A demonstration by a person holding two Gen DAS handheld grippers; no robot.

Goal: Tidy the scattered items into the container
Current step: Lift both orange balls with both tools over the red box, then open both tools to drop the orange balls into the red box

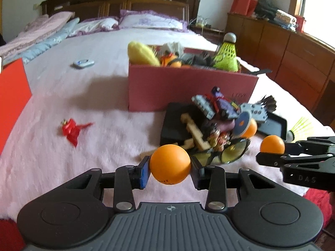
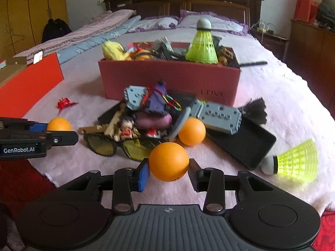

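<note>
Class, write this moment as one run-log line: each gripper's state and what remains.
left gripper: shut on orange ping-pong ball | right gripper: shut on second orange ball | third ball loose | pink cardboard box: crowded

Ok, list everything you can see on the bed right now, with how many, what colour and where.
Orange ping-pong balls: three, one loose by the pile, one in each gripper.
Pink cardboard box: one, mid-bed, full.
Yellow-green shuttlecocks: two, one on the bed at right, one upright in the box.
Black-framed yellow-lens glasses: one, front of the pile.
Red hair clip: one, left.
Black tray: one, right of the pile.
Left hand-held gripper: shut on a ball.
Right hand-held gripper: shut on a ball.
</note>
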